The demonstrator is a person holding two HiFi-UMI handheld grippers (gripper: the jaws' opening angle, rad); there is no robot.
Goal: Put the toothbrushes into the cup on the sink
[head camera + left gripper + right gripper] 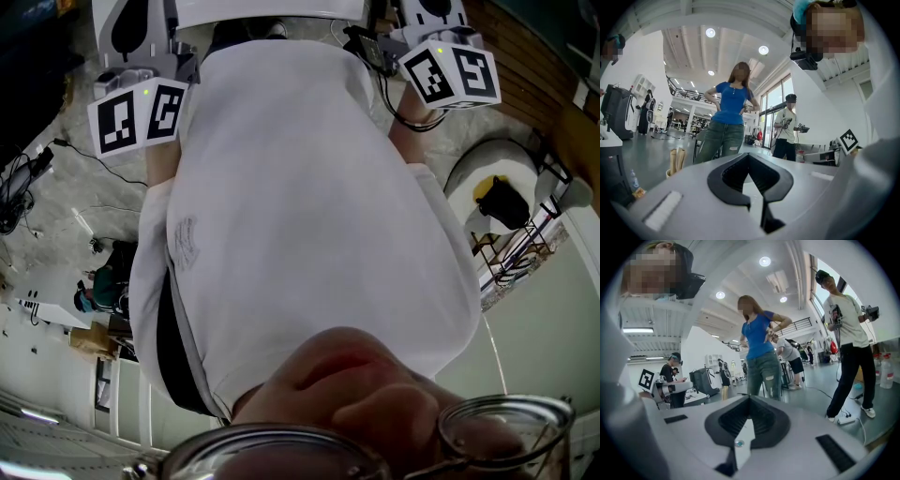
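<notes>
The left claw [748,154] is clenched – the dark pads are pressed together at the tips and nothing is caught between them. Same deal with the right claw [749,397]: clamped tight, nothing held. Both are aimed roughly level across a big open hall.

Past the left claw, a person in a blue top [729,101] is seen standing with hands on hips. Just to the right of that, a person in a white t-shirt [786,129] is seen holding some gear by the tall windows [766,112]. The same two are picked up in the right gripper view, with the t-shirt one standing much closer at the right edge. Round ceiling lights [710,32] are dotted overhead.

In the head view, mostly the wearer's own white shirt [300,206] is shown. The left marker cube [139,117] and the right marker cube [452,73] are seen on either side of it near the top edge, and a pair of glasses [506,422] at the bottom edge. As for the toothbrushes, the cup and the sink — none can be made out in any view, so their spot can't be told.
</notes>
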